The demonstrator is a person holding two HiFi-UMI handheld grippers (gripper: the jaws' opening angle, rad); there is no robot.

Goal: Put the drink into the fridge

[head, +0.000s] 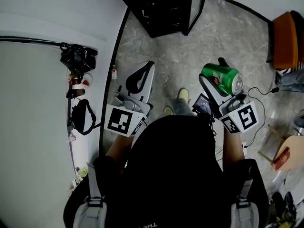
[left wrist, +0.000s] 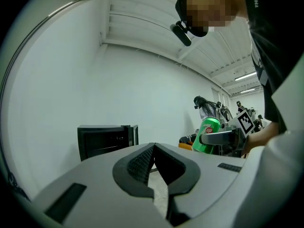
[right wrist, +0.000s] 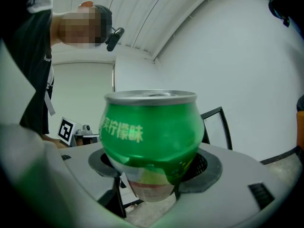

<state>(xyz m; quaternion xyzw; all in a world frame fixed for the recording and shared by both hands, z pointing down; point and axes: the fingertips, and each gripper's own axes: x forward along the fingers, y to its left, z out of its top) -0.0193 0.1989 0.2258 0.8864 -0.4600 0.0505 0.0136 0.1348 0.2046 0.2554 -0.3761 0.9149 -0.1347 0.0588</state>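
Note:
A green soda can [head: 222, 79] lies on its side between the fingers of my right gripper [head: 213, 71], which is shut on it. In the right gripper view the can [right wrist: 149, 132] fills the centre, its silver top facing up. My left gripper [head: 138, 80] is held level with it to the left, jaws shut and empty; its view shows the black pads [left wrist: 142, 164] pressed together. The black fridge [head: 161, 8] stands on the floor ahead with its glass door [head: 197, 6] swung open. It also appears in the left gripper view as a dark fridge [left wrist: 105, 139].
A white counter [head: 42, 103] at the left carries a camera [head: 77, 58] and small items. A small bottle [head: 114, 71] stands on the grey floor beside it. An orange seat [head: 287, 39] and a cable [head: 259, 91] lie to the right.

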